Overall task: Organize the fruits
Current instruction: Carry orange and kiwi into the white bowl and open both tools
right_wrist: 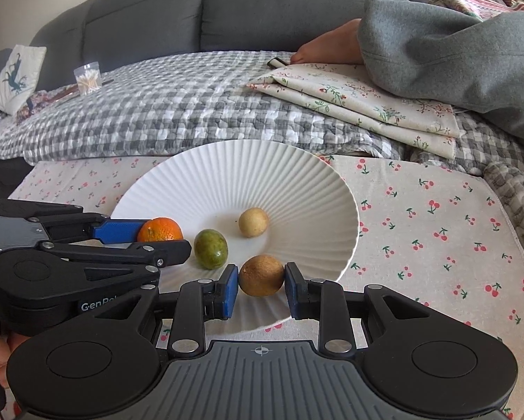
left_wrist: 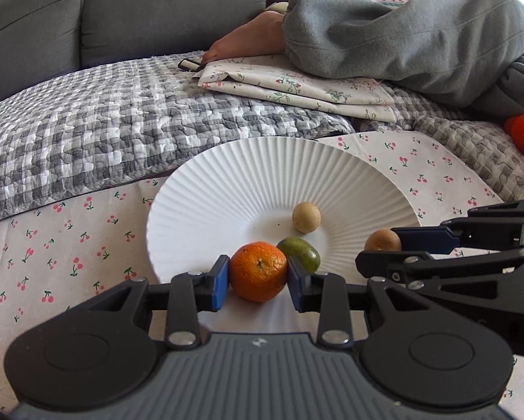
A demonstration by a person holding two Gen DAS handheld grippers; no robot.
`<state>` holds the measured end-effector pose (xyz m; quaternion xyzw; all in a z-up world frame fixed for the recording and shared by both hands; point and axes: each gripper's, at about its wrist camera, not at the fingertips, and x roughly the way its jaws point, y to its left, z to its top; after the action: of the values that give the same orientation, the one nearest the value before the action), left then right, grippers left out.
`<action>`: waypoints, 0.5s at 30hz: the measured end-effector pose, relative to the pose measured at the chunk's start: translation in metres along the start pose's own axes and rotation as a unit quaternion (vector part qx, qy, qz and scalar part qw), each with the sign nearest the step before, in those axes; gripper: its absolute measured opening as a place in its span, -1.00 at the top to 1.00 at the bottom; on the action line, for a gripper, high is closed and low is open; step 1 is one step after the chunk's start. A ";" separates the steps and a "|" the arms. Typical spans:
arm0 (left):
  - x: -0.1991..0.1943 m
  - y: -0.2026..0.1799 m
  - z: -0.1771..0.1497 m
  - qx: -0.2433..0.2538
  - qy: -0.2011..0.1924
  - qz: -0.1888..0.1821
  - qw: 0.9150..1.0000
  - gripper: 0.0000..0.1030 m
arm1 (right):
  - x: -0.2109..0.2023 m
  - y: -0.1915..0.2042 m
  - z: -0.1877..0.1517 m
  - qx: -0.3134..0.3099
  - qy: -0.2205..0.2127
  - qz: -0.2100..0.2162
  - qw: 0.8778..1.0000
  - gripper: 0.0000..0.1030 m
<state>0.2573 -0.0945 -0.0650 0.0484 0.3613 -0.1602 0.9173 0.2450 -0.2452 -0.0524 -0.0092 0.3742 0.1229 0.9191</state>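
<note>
A white ribbed plate [left_wrist: 227, 182] [right_wrist: 199, 175] lies on a cherry-print cloth. My left gripper [left_wrist: 258, 274] is shut on an orange mandarin [left_wrist: 258, 271] over the plate's near rim; the mandarin also shows in the right wrist view [right_wrist: 160, 229]. My right gripper [right_wrist: 261, 281] is shut on a brown round fruit [right_wrist: 261, 275], seen in the left wrist view [left_wrist: 382, 241] too, over the plate's near right side. A green oval fruit [left_wrist: 298, 252] [right_wrist: 211, 248] and a pale yellow round fruit [left_wrist: 306, 217] [right_wrist: 253, 222] lie in the plate's middle.
The cherry-print cloth [right_wrist: 437, 227] covers the surface around the plate. Behind it lie a grey checked quilt [left_wrist: 104, 122], a folded floral cloth [right_wrist: 349, 101], a person's bare foot [left_wrist: 251, 38] and grey-clad leg, and a grey sofa back. A cotton-swab box [right_wrist: 87, 77] stands far left.
</note>
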 end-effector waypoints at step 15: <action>-0.030 0.026 0.005 -0.043 -0.014 -0.002 0.999 0.04 | -0.030 -0.019 0.007 0.039 -0.029 0.007 0.999 0.42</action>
<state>0.2487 -0.0630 -0.0415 0.0059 0.3549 -0.1474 0.9232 0.2337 -0.2698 -0.0279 0.0328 0.3516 0.1147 0.9285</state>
